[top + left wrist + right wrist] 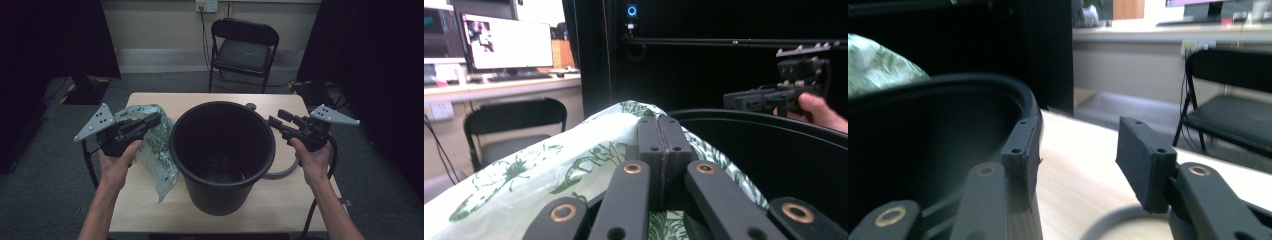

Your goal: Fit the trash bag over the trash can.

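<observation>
We start at the left gripper, held at about nine o'clock of the black bucket: in the left gripper view its jaws stand pressed flat together, and whether a fold of the leaf-printed plastic bag is caught between them we cannot tell. That bag bulges up around the jaws and lies against the bucket's left wall, trailing toward seven o'clock on the table.

Over at three o'clock, the right gripper hovers just at the bucket rim with its jaws spread wide. In the right gripper view one jaw sits right at the rim and the other hangs out over the tabletop, nothing between them. In the left gripper view the same right gripper shows across the bucket's mouth, a hand wrapped around it.

The bucket stands upright in the middle of the pale wooden table. A grey ring peeks out from behind it at about four o'clock.

Moving outward: a black folding chair stands beyond the table at twelve o'clock, below a wall socket with cables hanging down. Grey carpet surrounds the table, dark curtains flank both sides, and the left gripper view catches a lit monitor on a desk.
</observation>
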Action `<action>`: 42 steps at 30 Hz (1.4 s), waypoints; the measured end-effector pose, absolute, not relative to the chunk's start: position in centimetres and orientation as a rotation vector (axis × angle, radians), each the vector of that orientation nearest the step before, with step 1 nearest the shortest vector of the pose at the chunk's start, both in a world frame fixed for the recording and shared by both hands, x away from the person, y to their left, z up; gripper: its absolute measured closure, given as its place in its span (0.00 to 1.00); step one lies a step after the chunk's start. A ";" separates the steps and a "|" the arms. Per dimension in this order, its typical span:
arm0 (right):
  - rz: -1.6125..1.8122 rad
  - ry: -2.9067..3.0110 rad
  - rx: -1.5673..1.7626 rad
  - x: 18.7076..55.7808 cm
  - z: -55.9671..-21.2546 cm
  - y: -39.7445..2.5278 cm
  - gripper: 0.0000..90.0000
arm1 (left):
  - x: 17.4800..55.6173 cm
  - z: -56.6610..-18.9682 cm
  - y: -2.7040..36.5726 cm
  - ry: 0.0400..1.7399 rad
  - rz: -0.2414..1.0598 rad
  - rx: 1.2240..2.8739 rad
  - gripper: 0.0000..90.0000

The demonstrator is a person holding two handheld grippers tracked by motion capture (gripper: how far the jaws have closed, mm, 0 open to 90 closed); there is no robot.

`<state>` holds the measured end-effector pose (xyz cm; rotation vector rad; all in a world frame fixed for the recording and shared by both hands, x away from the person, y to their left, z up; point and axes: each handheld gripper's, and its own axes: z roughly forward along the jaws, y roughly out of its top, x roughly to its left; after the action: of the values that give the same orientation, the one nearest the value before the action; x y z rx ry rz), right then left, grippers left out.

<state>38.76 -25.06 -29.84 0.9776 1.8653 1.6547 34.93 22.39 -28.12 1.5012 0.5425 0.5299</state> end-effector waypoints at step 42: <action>1.841 2.108 0.373 34.2 -21.3 -11.5 0.84 | 33.6 -21.4 12.6 0.269 0.438 1.485 1.00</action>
<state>34.17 -11.49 -21.27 0.3728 2.1078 1.8412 33.58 12.65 -21.36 1.4850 0.2688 0.4381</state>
